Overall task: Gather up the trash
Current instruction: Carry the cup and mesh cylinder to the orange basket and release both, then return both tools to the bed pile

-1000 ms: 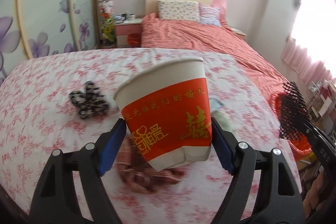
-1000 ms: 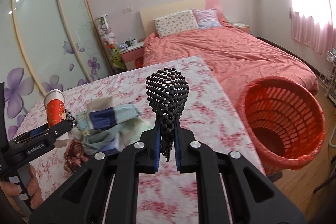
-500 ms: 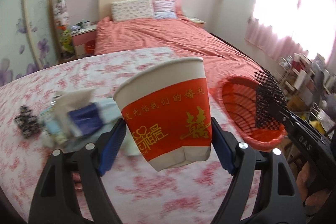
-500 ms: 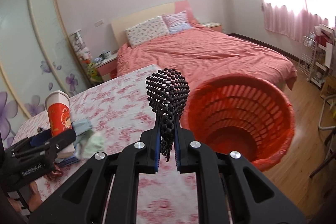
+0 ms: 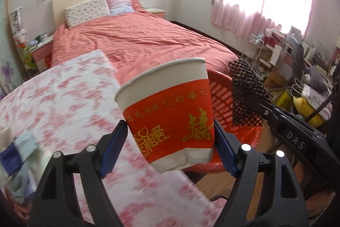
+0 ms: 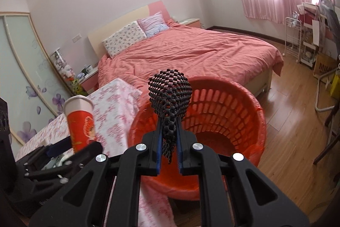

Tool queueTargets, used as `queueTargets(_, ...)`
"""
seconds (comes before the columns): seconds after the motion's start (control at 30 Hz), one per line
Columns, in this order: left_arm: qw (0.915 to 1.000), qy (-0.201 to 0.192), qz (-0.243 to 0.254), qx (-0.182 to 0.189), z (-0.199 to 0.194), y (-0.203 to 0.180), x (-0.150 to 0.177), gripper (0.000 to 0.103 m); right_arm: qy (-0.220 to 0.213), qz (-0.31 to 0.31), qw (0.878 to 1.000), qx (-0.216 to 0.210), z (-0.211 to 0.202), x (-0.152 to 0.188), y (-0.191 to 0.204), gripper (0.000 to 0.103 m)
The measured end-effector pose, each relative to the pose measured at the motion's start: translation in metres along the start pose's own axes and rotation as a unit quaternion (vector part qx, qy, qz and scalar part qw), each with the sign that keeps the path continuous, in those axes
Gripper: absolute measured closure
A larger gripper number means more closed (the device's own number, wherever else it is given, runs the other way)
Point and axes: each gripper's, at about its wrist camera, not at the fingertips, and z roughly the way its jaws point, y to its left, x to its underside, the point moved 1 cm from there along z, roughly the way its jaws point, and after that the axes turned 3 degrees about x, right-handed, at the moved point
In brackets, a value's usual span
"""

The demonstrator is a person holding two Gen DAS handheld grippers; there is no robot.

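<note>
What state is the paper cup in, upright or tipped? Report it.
Roughly upright, slightly tilted: the paper cup sits mouth-up, clamped in the left gripper. Contents cannot be seen.

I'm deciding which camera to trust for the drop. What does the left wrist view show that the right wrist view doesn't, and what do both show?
Only the left wrist view shows the gold lettering on the red-and-white paper cup and its creased base between the left gripper pads. Only the right wrist view shows the inside of the red slatted plastic basket down to its bottom, and the right gripper shut on the black mesh netting. Both show cup, netting, basket, the floral tablecloth and the pink bed.
</note>
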Motion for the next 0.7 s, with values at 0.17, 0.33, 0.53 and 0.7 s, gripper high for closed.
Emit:
queueTargets(0.17,0.9998,0.016,0.011,0.009,0.035,-0.014,-0.013,0.026,0.005,0.022,1.000,-0.001,0.014,-0.009,-0.015,0.091)
queueTargets(0.33,0.9994,0.036,0.001,-0.004,0.054,-0.006,-0.014,0.016,0.008,0.041,0.999,0.002,0.022,-0.010,-0.029,0.059)
queueTargets(0.53,0.9988,0.037,-0.013,-0.028,0.045,0.019,-0.004,0.014,0.008,0.035,0.999,0.016,0.016,-0.008,-0.028,0.054)
queueTargets(0.7,0.9970,0.024,-0.024,-0.070,0.015,0.042,0.010,0.011,-0.001,0.009,1.000,0.026,0.004,-0.007,-0.011,0.050)
